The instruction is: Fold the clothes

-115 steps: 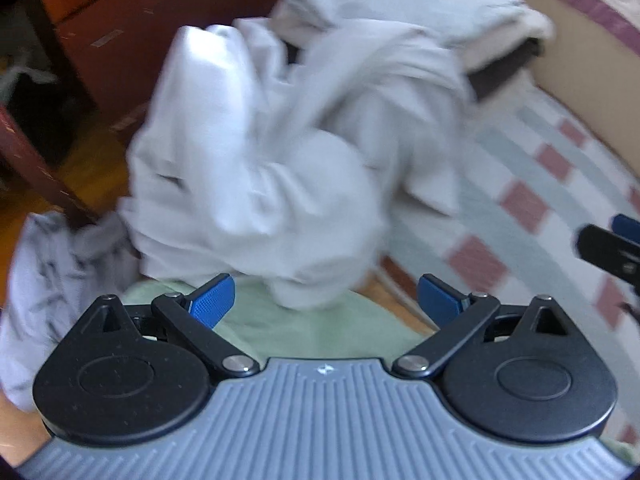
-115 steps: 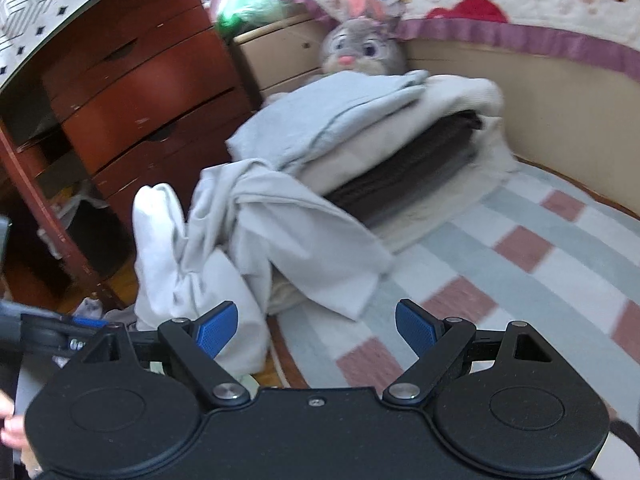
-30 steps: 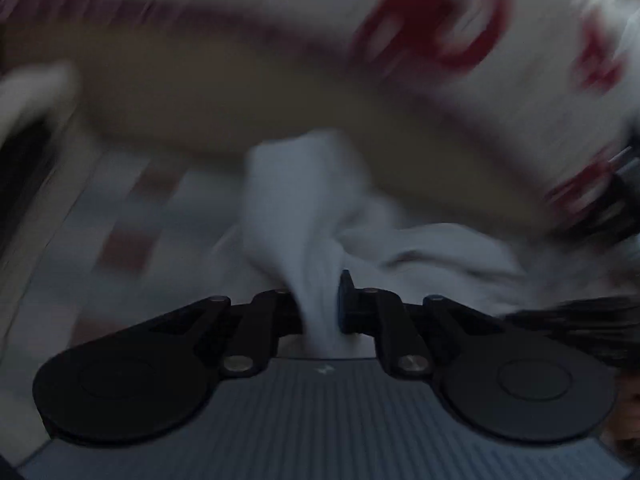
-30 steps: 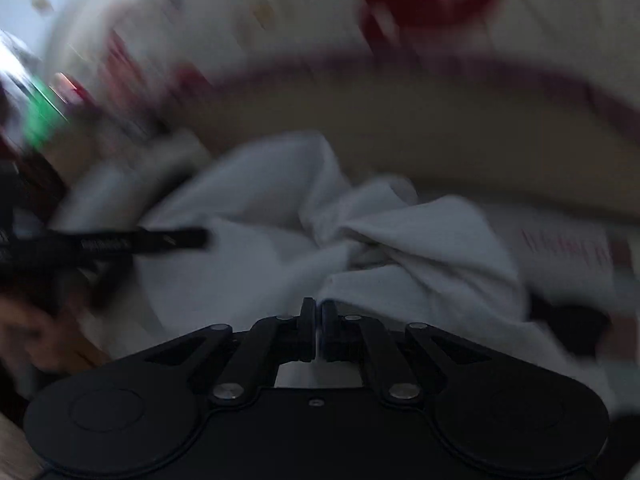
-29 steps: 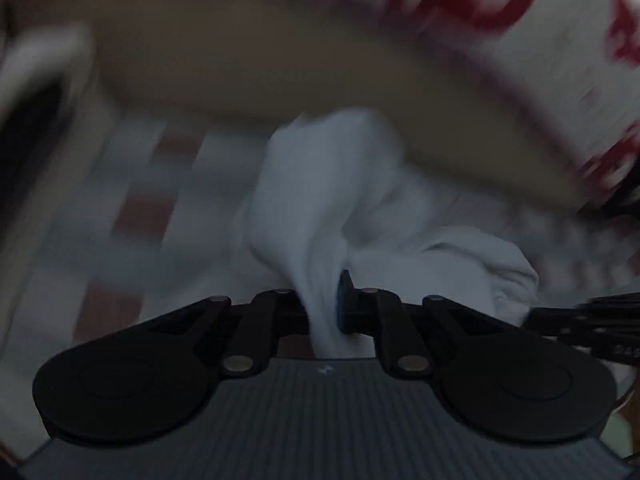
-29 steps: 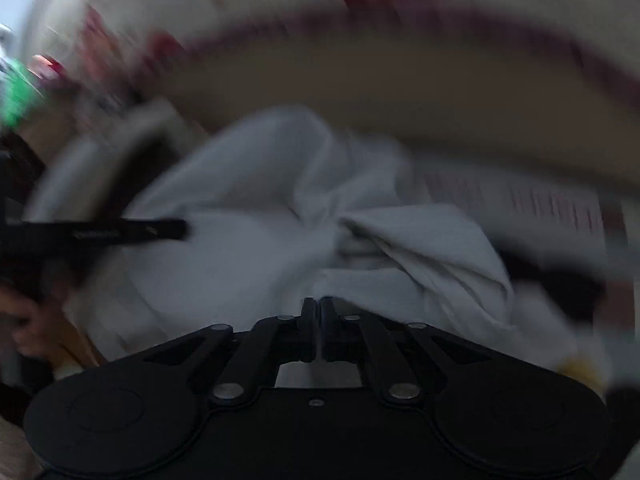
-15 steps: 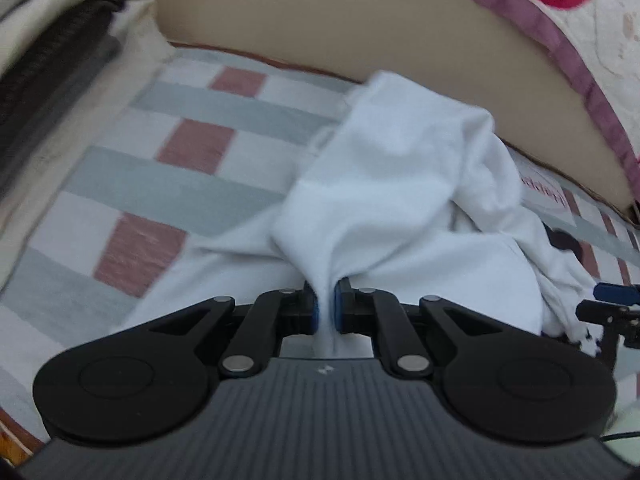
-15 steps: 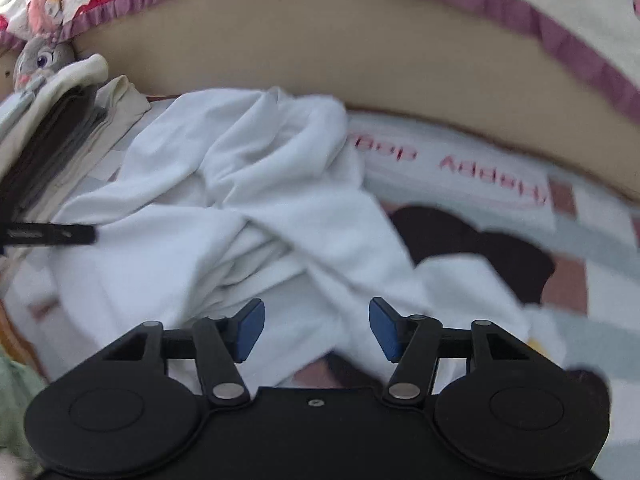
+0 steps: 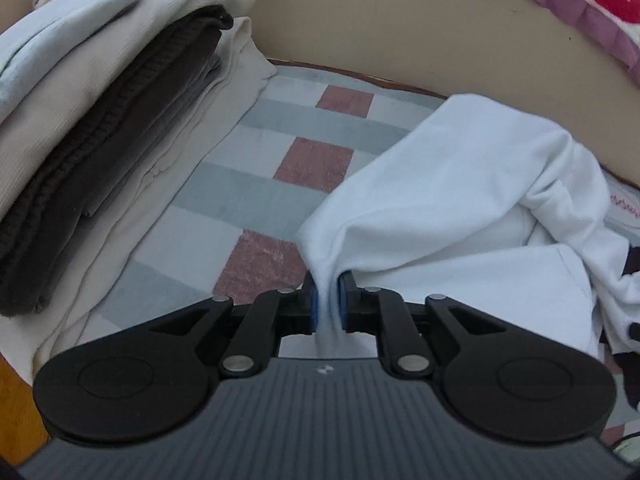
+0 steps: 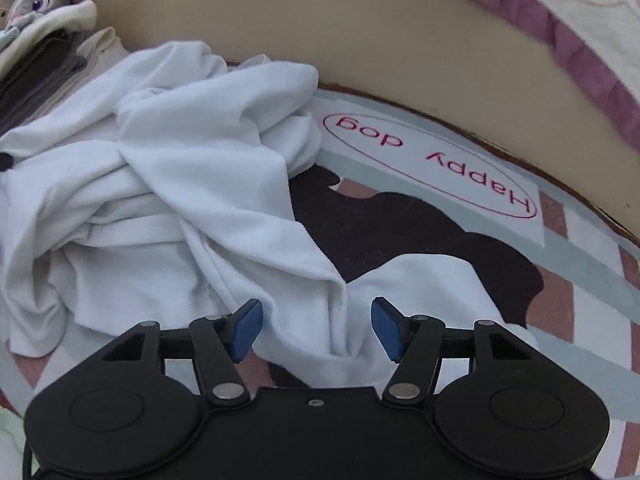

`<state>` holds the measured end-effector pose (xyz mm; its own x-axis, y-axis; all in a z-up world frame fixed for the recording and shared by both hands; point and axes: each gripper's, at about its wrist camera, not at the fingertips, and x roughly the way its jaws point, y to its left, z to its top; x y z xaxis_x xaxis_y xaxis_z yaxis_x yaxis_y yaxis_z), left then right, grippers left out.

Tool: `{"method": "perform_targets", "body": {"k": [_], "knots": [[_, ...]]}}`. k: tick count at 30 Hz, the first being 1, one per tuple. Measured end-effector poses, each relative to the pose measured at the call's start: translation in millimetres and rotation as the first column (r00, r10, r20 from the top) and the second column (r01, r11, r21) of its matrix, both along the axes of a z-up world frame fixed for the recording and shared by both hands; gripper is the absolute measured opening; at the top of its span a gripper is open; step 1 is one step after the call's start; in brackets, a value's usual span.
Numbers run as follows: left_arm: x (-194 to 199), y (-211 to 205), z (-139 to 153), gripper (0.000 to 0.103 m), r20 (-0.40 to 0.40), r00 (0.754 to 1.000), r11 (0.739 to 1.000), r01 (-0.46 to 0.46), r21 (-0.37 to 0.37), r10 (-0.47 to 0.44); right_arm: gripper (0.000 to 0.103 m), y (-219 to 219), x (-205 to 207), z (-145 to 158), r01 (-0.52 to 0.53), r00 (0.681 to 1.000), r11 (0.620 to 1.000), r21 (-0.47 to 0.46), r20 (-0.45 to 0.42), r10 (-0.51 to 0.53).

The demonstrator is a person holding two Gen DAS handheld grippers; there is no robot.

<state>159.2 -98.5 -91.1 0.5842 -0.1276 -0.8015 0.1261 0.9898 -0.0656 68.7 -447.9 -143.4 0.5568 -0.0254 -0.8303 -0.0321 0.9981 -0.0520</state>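
L gripper (image 9: 328, 304) jaws clamped on a pinch of the white shirt (image 9: 460, 200); cloth runs up betw. the blue pads. R gripper (image 10: 316, 328) jaws wide, nothing held, a shirt fold lying just in front betw. them.

Shirt location: crumpled heap (image 10: 168, 176) on the checked mat (image 9: 280, 172), right of the folded stack (image 9: 100, 92), partly covering the dark dog print (image 10: 420, 240).

Risks, as judged:
- L grip is a thin bunch, not a clear hem; pull likely drags the whole heap instead of spreading it.
- Layers twisted and overlapped; R closing here may catch two layers, locking in wrinkles.
- Heap is near the stack; a sweep left could disturb it.

Materials: shirt soft, limp knit, matte, deep folds. Mat flat, short pile, grey/red blocks. Stack: dark ribbed knit betw. pale cream layers.
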Motion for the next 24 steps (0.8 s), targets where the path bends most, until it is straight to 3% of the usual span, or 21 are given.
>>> {"method": "perform_targets", "body": {"k": [1,2,3,4,6,8,13,16,18,19,22,24], "knots": [[0.1,4.1,5.6,0.016,0.012,1.0,1.0,0.002,-0.028,-0.001,0.061,-1.0,2.6,-1.6,-0.013,1.0,1.0,0.003,0.013,0.013],[0.2,8.1,11.2,0.02,0.024,1.0,0.998,0.004,-0.057,-0.002,0.049,-1.9,5.2,-3.1,-0.028,0.999,1.0,0.006,0.026,0.028],[0.0,11.7,16.9,0.02,0.039,0.999,0.997,0.009,-0.083,-0.006,0.008,-1.9,6.7,-0.5,-0.048,0.998,0.998,0.026,0.035,0.048],[-2.2,12.8,23.3,0.02,0.07,0.997,0.994,0.03,-0.101,-0.023,0.003,-1.9,8.1,2.3,-0.07,0.997,0.996,0.046,0.044,0.068],[-8.4,14.6,35.2,0.02,0.128,0.99,0.988,0.078,-0.133,-0.061,0.003,1.7,7.8,16.7,-0.067,0.995,0.996,0.053,0.082,0.063],[-12.7,15.3,40.6,0.02,0.141,0.985,0.967,0.133,-0.218,-0.104,0.003,7.0,3.5,34.7,-0.093,0.987,0.993,0.077,0.137,0.082],[-12.5,7.6,29.8,0.025,0.078,0.973,0.84,0.228,-0.492,-0.218,0.003,14.5,6.9,62.7,-0.099,0.983,0.962,0.256,0.177,0.054],[-13.1,-6.5,14.5,0.026,0.036,0.955,0.777,0.261,-0.573,-0.294,0.003,19.6,8.8,71.6,-0.088,0.985,0.886,0.455,0.173,0.009],[-14.8,-14.6,5.5,0.038,-0.006,0.944,0.738,0.253,-0.625,-0.329,0.003,27.1,7.4,76.6,-0.095,0.986,0.819,0.567,0.166,-0.001],[-15.4,-18.2,0.6,0.041,-0.032,0.94,0.718,0.238,-0.654,-0.341,0.003,32.0,5.9,78.3,-0.105,0.987,0.787,0.608,0.159,0.01],[-11.7,-21.4,-18.5,0.043,-0.113,0.926,0.623,0.148,-0.768,-0.359,0.004,47.8,1.0,79.5,-0.132,0.99,0.685,0.716,0.13,0.054],[-9.3,-19.7,-30.9,0.045,-0.159,0.919,0.574,0.084,-0.815,-0.36,0.005,55.6,-1.7,77.2,-0.135,0.991,0.641,0.756,0.114,0.074]]}}
